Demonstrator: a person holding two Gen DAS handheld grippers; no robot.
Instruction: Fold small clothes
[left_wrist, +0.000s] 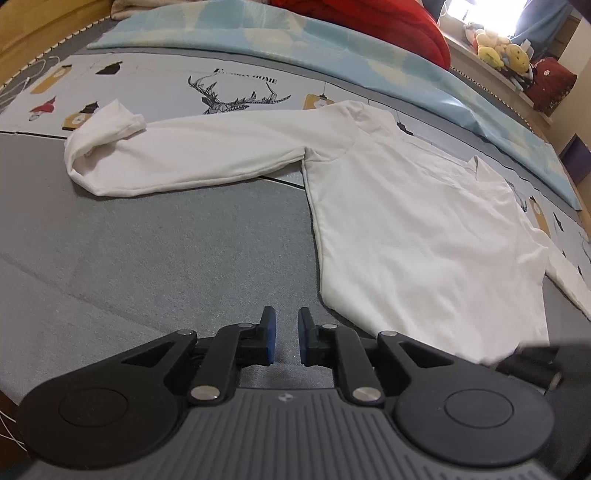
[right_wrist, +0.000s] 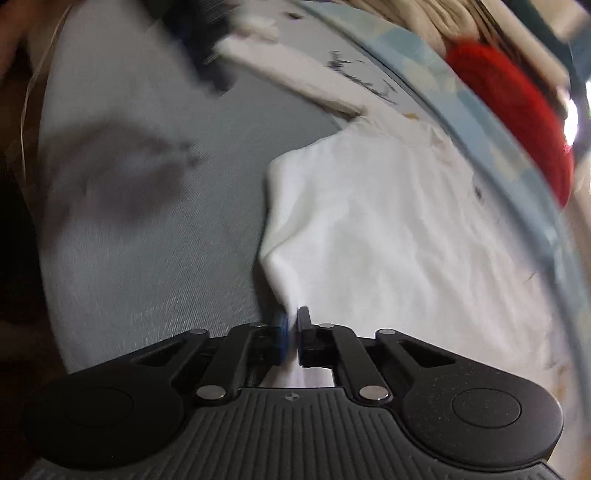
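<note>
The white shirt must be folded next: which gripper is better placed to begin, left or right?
Right. The right gripper is shut on the white shirt's hem, while the left gripper is over bare grey mattress beside it, holding nothing.

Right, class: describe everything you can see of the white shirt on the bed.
The white shirt is a long-sleeved top of soft, lightly creased cloth. It lies spread flat on the grey bed cover, partly over a printed sheet. One sleeve stretches out sideways, its cuff end doubled back. The right gripper is shut on the shirt's bottom edge, which puckers there. The left gripper sits slightly open beside the hem, not touching it.
</note>
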